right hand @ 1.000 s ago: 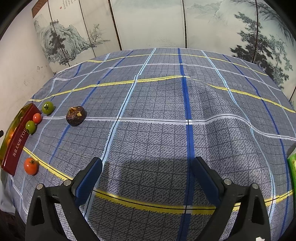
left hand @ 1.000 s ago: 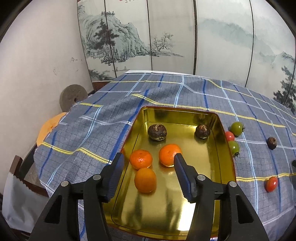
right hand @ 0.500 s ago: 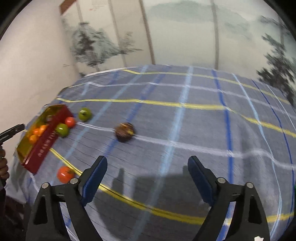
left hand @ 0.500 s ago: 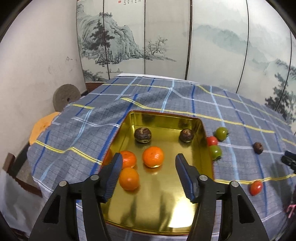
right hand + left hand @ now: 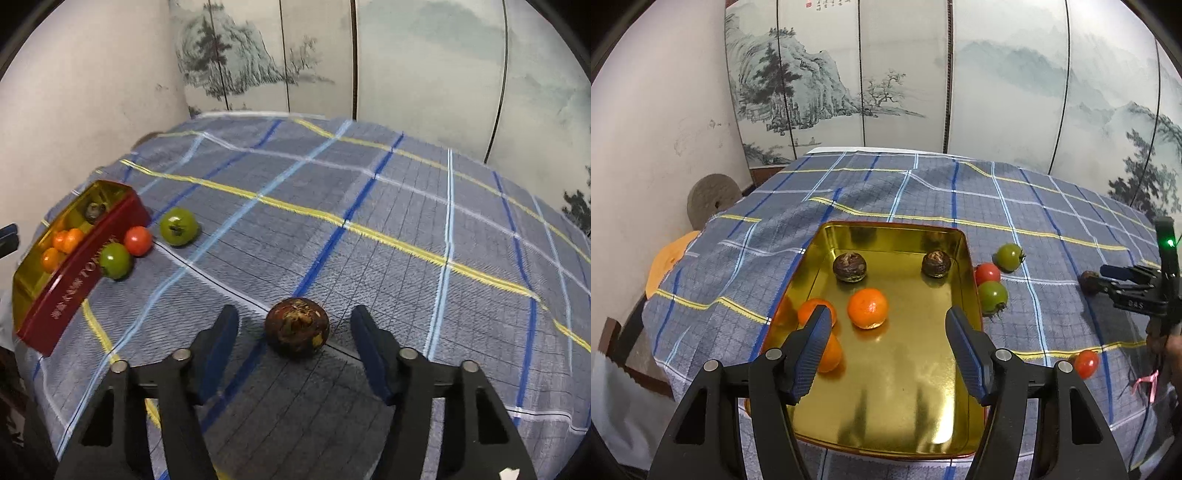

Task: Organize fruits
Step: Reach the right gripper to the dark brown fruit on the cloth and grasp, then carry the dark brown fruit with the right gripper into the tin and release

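Right gripper (image 5: 295, 328) now closing around brown fruit (image 5: 297, 326), lower centre; not yet touching.
Before: wide over bare cloth. Left gripper (image 5: 884, 345) half open, empty, above tray (image 5: 897, 230).

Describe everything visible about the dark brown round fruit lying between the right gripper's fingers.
The dark brown round fruit has a rough, mottled skin with reddish and yellowish patches and a dried, crinkled crown facing the camera. It rests on the blue plaid tablecloth, apart from the tray. The right gripper straddles it, jaws closing, pads not yet touching.
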`<state>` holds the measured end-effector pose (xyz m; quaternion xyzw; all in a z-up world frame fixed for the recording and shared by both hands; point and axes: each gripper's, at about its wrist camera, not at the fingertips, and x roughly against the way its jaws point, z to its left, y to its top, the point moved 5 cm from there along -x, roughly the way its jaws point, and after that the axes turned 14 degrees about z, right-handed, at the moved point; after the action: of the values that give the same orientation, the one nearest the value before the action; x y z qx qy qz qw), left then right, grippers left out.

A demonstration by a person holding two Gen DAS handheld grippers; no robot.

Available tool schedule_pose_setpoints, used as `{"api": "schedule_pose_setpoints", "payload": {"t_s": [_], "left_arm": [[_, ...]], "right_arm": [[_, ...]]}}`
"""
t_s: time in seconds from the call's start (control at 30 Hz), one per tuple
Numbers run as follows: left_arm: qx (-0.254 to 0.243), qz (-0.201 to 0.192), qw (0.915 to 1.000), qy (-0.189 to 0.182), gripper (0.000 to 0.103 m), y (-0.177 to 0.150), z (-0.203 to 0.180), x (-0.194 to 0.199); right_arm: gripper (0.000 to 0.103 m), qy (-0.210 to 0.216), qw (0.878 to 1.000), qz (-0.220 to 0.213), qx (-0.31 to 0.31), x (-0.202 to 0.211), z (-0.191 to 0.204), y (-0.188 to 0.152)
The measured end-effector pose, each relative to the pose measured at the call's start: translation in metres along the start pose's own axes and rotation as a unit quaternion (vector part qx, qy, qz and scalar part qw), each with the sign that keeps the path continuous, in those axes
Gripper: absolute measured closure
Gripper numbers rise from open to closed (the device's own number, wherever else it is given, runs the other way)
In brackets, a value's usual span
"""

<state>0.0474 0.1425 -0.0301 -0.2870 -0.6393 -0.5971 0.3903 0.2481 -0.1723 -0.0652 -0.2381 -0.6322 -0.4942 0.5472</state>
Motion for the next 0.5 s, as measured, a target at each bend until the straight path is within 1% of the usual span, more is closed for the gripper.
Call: {"api": "schedule_pose_setpoints", "payload": {"t_s": [0.03,0.07,0.1,0.2,0.33,0.5], "left_arm": [[-0.002,0.001,1.0000,0.001,0.038,0.000,-0.001,-0.001],[-0.002,0.003,1.0000,0.001,0.038,0.000,-0.001,-0.001],[-0.002,0.004,1.0000,0.001,0.038,-0.001,-0.001,-0.002],[-0.001,0.008,1.0000,0.006,0.038,-0.002,0.000,-0.004],[0.004,0.014,0.9999,0.001,0.038,-0.006,0.003,-0.005],[0.007,0.014,0.9998,0.008,0.038,-0.010,0.009,-0.003]], "right_arm": [[0.051,0.000,1.000,0.006,-0.001,-0.004,-0.001,0.000],[0.060,-0.001,1.000,0.012,-0.001,-0.008,-0.001,0.000],[0.067,-0.001,1.000,0.018,-0.001,-0.012,-0.001,-0.001],[0.067,-0.006,1.000,0.016,0.000,-0.012,0.001,-0.001],[0.067,-0.014,1.000,0.019,0.001,-0.010,0.003,0.000],[0.067,-0.004,1.000,0.010,-0.017,0.000,0.003,-0.006]]}}
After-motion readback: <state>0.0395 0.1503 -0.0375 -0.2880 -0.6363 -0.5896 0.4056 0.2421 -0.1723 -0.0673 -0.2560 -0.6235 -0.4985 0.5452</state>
